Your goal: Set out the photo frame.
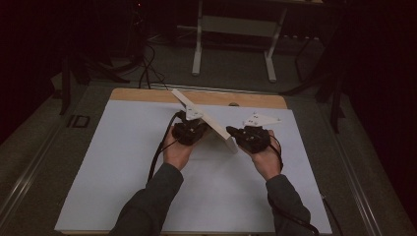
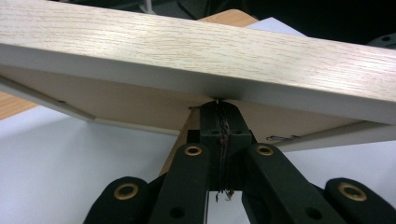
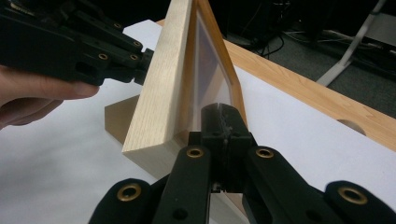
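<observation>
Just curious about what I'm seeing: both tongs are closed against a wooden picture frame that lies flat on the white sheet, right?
Not quite. The picture frame is not lying flat: it stands tilted on its edge on the white sheet, as the high view and the right gripper view show. The rest holds: the left tongs and the right tongs are closed against it, one on each side.

Probably lab: cables, desk frame

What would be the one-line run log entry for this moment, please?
left gripper: shut, against back of picture frame | right gripper: shut, at frame's front | frame: tilted on white sheet
</observation>
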Demonstrator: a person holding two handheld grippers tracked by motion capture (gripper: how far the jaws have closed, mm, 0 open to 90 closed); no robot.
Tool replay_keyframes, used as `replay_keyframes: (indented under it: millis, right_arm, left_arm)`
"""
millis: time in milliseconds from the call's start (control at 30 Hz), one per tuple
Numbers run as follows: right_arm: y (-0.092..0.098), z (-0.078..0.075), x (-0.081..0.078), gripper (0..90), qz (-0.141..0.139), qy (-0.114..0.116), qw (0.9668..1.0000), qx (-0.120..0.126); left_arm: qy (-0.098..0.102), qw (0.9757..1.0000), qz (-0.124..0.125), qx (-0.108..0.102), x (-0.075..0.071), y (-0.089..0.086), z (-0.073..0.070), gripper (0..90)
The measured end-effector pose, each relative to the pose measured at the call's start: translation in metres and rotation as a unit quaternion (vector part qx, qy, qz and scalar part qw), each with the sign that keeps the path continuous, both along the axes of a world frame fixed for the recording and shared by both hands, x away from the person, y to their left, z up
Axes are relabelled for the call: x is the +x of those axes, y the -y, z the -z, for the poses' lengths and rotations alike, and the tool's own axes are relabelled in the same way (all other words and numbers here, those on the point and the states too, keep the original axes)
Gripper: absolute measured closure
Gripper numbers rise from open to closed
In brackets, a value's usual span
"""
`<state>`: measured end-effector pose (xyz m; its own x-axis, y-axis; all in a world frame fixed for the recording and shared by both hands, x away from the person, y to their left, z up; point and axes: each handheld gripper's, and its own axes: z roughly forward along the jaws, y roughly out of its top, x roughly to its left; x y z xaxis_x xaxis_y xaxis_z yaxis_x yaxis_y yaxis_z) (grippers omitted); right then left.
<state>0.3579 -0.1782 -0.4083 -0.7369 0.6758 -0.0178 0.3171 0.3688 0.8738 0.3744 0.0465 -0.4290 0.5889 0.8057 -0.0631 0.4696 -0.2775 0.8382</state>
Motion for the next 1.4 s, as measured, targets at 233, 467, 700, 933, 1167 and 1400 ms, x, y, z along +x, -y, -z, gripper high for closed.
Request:
replay_keyframes:
  millis: [233, 467, 700, 933, 1167, 1400]
  right_arm:
    - [-0.003, 0.0, -0.002, 89.9, -0.005, 0.003, 1.0, -0.001]
    - [-0.009, -0.001, -0.005, 89.9, -0.02, 0.005, 0.9997, -0.011]
    - [-0.015, -0.003, -0.008, 89.9, -0.033, 0.009, 0.9992, -0.021]
    - [-0.017, -0.003, -0.009, 89.9, -0.04, 0.01, 0.9989, -0.024]
    - [-0.021, -0.003, -0.01, 89.9, -0.047, 0.009, 0.9985, -0.027]
    - [-0.023, -0.003, -0.012, 89.9, -0.048, 0.013, 0.9982, -0.033]
  left_arm:
    - [0.0, 1.0, 0.004, 0.002, 0.0, -0.001, 0.0, 90.0]
    - [0.001, 1.0, 0.006, 0.004, 0.0, -0.001, 0.0, 90.0]
    - [0.003, 1.0, 0.007, 0.006, 0.0, -0.002, 0.0, 90.0]
    - [0.001, 0.9999, 0.014, 0.004, 0.002, -0.003, 0.0, 90.0]
    - [-0.001, 0.9998, 0.02, 0.002, 0.002, -0.004, 0.0, 90.0]
    - [0.001, 0.9997, 0.026, 0.0, 0.003, -0.005, 0.0, 90.0]
